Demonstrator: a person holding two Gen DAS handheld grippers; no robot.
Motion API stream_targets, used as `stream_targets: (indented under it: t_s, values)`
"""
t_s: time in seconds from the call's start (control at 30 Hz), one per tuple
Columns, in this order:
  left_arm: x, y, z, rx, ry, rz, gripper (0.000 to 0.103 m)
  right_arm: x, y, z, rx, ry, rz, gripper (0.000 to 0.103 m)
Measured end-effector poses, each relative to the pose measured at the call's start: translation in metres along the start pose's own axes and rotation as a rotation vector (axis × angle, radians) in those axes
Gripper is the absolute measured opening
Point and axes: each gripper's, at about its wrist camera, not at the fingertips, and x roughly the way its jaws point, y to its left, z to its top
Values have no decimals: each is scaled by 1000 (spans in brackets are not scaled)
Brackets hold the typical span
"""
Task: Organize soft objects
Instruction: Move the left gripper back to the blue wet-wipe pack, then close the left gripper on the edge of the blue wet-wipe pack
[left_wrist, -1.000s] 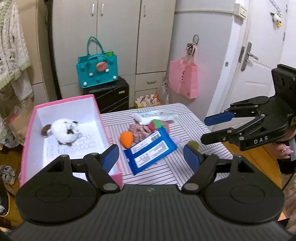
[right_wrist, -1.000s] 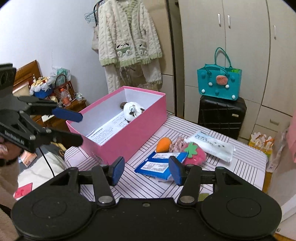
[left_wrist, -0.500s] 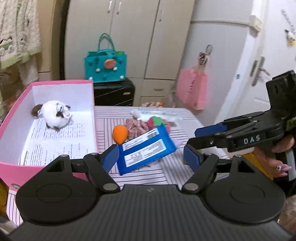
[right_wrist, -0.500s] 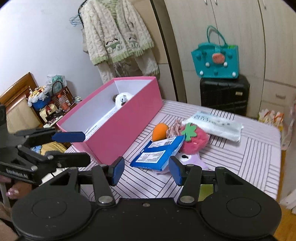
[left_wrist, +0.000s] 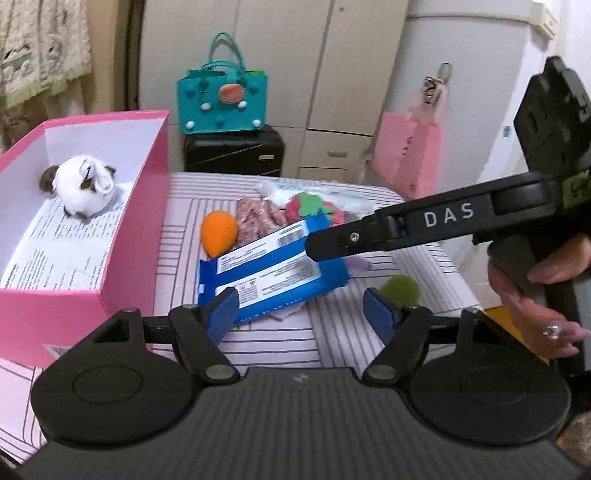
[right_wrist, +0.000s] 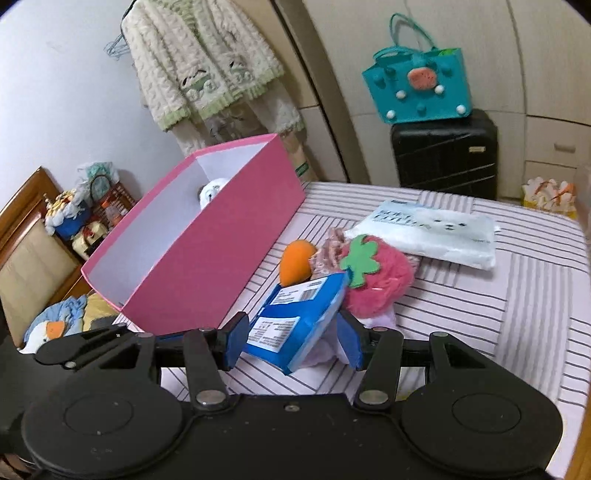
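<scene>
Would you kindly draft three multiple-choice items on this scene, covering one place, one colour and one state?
1. Where is the white plush toy?
A. inside the pink box
B. on the striped table
C. in the teal bag

2. What colour is the leaf on the strawberry plush?
A. yellow
B. green
C. blue

3. How does the right gripper stand?
A. shut on the orange plush
B. open, its fingers either side of the blue packet
C. out of view

Answers: 1 A, the toy lies on the box's paper lining. 2 B, a green leaf sits on its top. 3 B, gaps show beside both pads.
</scene>
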Motion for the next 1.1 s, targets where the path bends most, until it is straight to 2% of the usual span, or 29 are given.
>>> stream_targets:
  t_s: [0.07,0.13,0.17,0.2,0.27,0.47,0.5,0.57,0.67,0.7,0.83,0.9,0.97,1.03,1.1]
  values:
    - [4,4,-3,-20,8,4,73,8,0,1,2,14,13,50]
    - [5,8,-7,-30,11,10,73,16,-1,2,-2,32,11,35]
    - [6,9,-9,-32,11,11,73,18,-2,1,2,33,7,19]
    - [6,10,-10,-34,13,9,73,19,-3,1,0,39,17,10]
    - [6,14,-11,-43,16,-1,73,17,-7,-2,26,40,52,2]
    - [-1,27,-16,-71,-4,-1,74,7,1,-9,-4,23,83,3]
    - [-2,28,-17,-78,-5,9,74,8,1,-10,10,14,63,9]
    - [-2,30,-18,-82,-12,31,74,12,2,-10,-2,30,43,11]
    - [-1,30,-21,-69,-28,66,73,19,0,-9,40,55,52,32]
    - [0,31,-20,-72,-31,71,73,21,-2,-8,52,62,56,34]
    - [4,34,-22,-86,-41,69,73,32,2,-6,59,93,44,36]
    - [5,36,-23,-93,-41,64,73,41,1,-4,82,106,45,42]
    - [4,37,-24,-99,-43,59,73,48,-1,-4,113,110,31,42]
    - [2,40,-26,-103,-46,54,73,50,-1,-6,107,91,19,22]
    - [-1,42,-28,-107,-47,53,73,46,3,-9,73,69,6,17]
